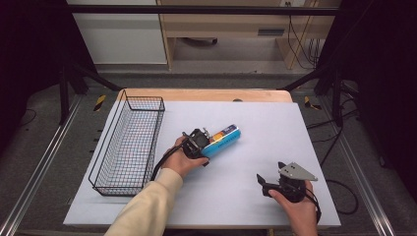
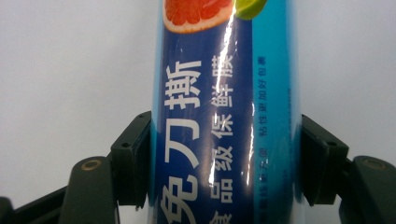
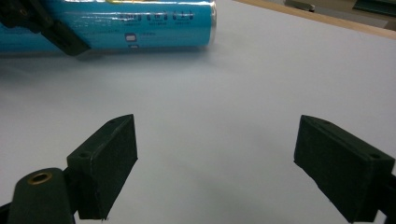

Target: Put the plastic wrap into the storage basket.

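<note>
Box [image 1: 223,141] of cling film lying flat on the white mat [image 1: 255,123], roughly mid-table, a bit right of the wire basket [image 1: 129,147]. Left claw [image 1: 204,141] clamped on the near end of it, pads flat against both long sides in the left gripper view [image 2: 224,140]. Nothing between the jaws of the right claw [image 1: 263,183], which stand wide apart over bare mat [image 3: 219,154] near the front edge, well away from the box [image 3: 107,23].

Probably the lift-and-carry step, with the basket the likely target. Tips for doing it clean:
- Grip sits at one end, so expect the far end to sag. Better to lift slowly and keep the box level, or tilt the wrist to compensate.
- Glossy wrapper, so slippery. Firm squeeze, no jerking.
- Long box, narrow basket: line it up lengthwise with the basket before lowering.
- Clear the basket rim with the far end first.

Pose-wise: left forearm in a cream sleeve [image 1: 147,206] angling in from the bottom, hand [image 1: 181,158] wrapped round the gripper body, claw pointing up and to the right along the mat. Right hand [image 1: 295,209] parked low at the bottom right, claw aimed left toward the middle.
</note>
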The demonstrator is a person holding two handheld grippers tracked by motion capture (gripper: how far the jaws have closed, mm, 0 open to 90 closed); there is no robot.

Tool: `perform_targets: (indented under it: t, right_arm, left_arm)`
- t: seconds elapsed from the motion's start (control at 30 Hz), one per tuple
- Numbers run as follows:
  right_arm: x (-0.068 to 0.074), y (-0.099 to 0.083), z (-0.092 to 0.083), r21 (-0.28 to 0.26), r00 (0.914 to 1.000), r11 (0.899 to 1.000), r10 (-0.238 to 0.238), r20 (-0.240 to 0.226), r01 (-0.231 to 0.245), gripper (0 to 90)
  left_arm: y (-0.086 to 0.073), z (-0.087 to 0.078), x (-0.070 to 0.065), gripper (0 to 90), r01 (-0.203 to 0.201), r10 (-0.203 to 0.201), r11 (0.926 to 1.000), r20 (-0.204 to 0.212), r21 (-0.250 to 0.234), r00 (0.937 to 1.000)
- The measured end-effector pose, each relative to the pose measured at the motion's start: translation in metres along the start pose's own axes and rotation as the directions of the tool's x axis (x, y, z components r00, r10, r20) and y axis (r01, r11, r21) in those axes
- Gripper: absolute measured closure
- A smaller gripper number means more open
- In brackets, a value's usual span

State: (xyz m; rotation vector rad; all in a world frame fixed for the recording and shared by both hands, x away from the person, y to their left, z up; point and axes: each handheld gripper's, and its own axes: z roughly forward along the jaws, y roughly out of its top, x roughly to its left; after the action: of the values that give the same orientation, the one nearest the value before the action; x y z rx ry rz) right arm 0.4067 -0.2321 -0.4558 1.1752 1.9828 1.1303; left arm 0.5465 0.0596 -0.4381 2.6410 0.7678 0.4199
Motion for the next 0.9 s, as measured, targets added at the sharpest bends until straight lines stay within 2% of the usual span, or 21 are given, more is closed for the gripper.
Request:
perform_targets:
  t: [0.03, 0.1, 0.4, 0.77, 0.9]
  right_arm:
    - [0.000, 0.000, 0.000, 0.002, 1.0000, 1.000, 0.000, 0.001, 0.000, 13.5]
    - [0.000, 0.000, 0.000, 0.004, 1.0000, 1.000, 0.002, -0.001, -0.002, 13.5]
    - [0.000, 0.000, 0.000, 0.001, 1.0000, 1.000, 0.001, 0.001, -0.001, 13.6]
    - [0.000, 0.000, 0.000, -0.003, 1.0000, 1.000, 0.003, -0.001, -0.003, 13.7]
    - [0.000, 0.001, -0.001, -0.005, 0.9999, 1.000, 0.011, -0.002, -0.011, 13.6]
  left_arm:
    - [-0.001, -0.003, 0.001, 32.0, 0.013, -0.013, 0.9998, 0.007, -0.016, 0.9999]
    - [-0.001, -0.004, 0.001, 32.0, 0.018, -0.018, 0.9997, 0.013, -0.016, 0.9998]
    - [-0.002, -0.018, -0.002, 32.1, 0.025, -0.024, 0.9986, 0.016, -0.047, 0.9996]
    - [0.001, -0.054, -0.006, 32.1, 0.020, -0.021, 0.9958, -0.015, -0.090, 0.9997]
    - [0.003, -0.065, -0.006, 32.1, 0.011, -0.014, 0.9959, -0.030, -0.089, 0.9995]
